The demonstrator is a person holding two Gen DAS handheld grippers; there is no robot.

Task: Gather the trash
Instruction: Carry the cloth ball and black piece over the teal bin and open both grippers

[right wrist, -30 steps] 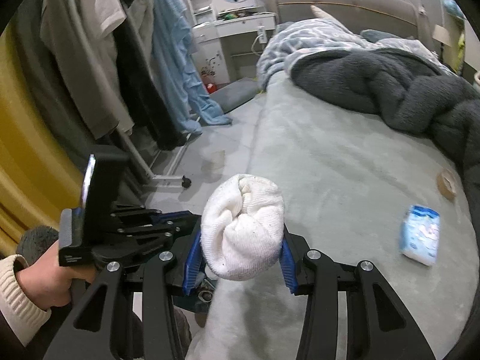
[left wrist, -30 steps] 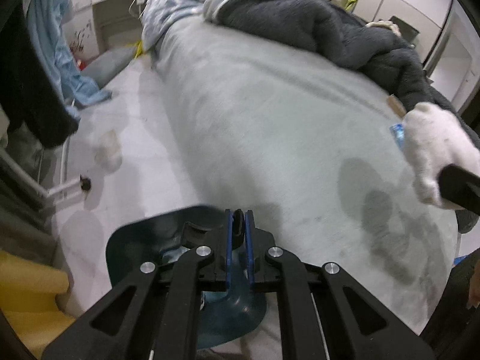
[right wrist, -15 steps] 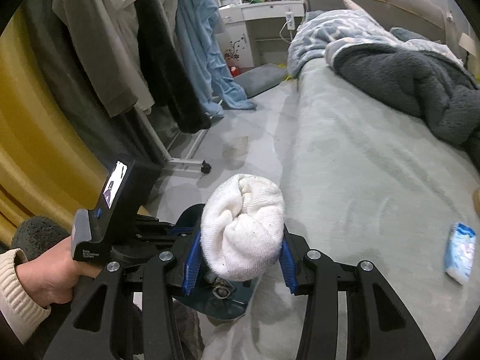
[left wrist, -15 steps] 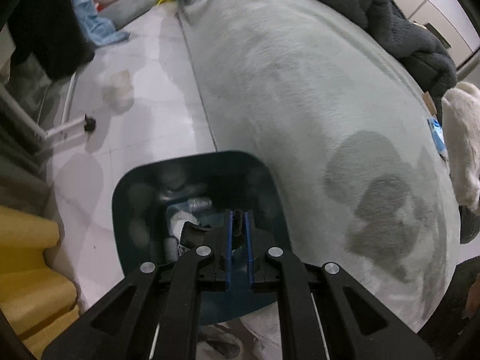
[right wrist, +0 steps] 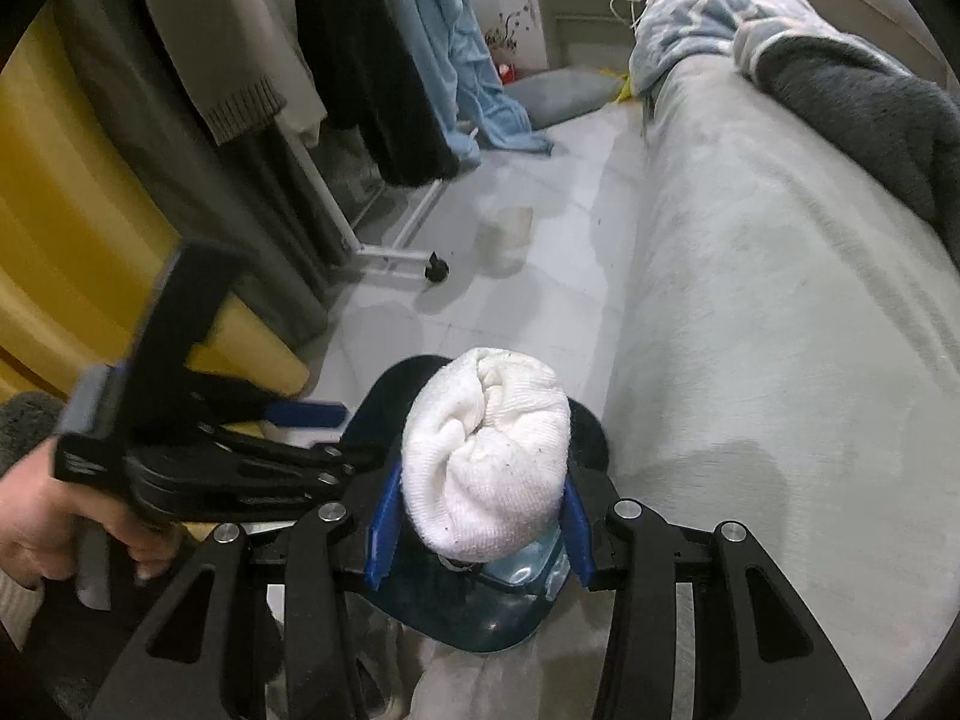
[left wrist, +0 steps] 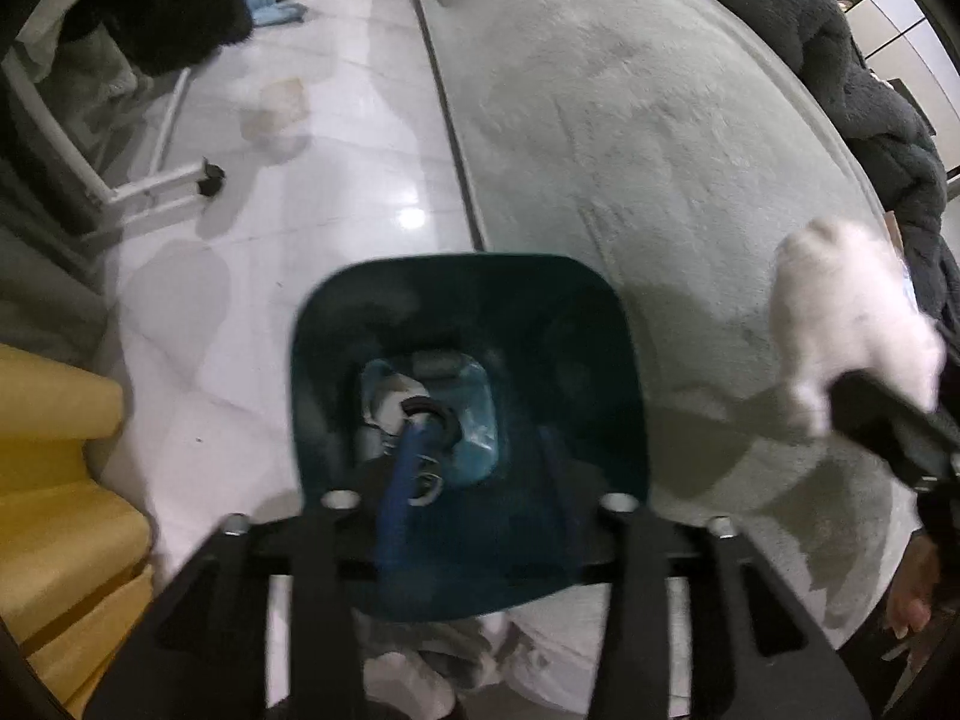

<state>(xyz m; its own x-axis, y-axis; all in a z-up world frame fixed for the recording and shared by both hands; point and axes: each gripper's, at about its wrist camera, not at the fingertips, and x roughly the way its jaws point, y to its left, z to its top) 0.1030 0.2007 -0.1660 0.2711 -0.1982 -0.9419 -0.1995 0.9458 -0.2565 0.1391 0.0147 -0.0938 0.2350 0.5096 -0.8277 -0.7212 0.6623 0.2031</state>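
Observation:
A dark teal trash bin [left wrist: 468, 324] stands on the floor beside the bed, with several pieces of trash inside it. My left gripper [left wrist: 420, 444] is over the bin; its blue fingers [left wrist: 399, 480] are blurred, so I cannot tell how the jaws stand. My right gripper [right wrist: 480, 516] is shut on a rolled white sock [right wrist: 486, 462] and holds it just above the bin [right wrist: 432, 600]. The sock also shows at the right of the left wrist view [left wrist: 852, 330].
The grey-green bed [right wrist: 780, 300] fills the right, with a dark fleece blanket [right wrist: 870, 114] at its far end. A clothes rack foot with a caster [right wrist: 435, 270] and hanging clothes [right wrist: 360, 48] stand left. A yellow curtain [right wrist: 78, 228] hangs near left.
Both grippers have tilted down toward the bin. The sock has moved over the bin's opening. The left gripper now hangs over the bin's inside.

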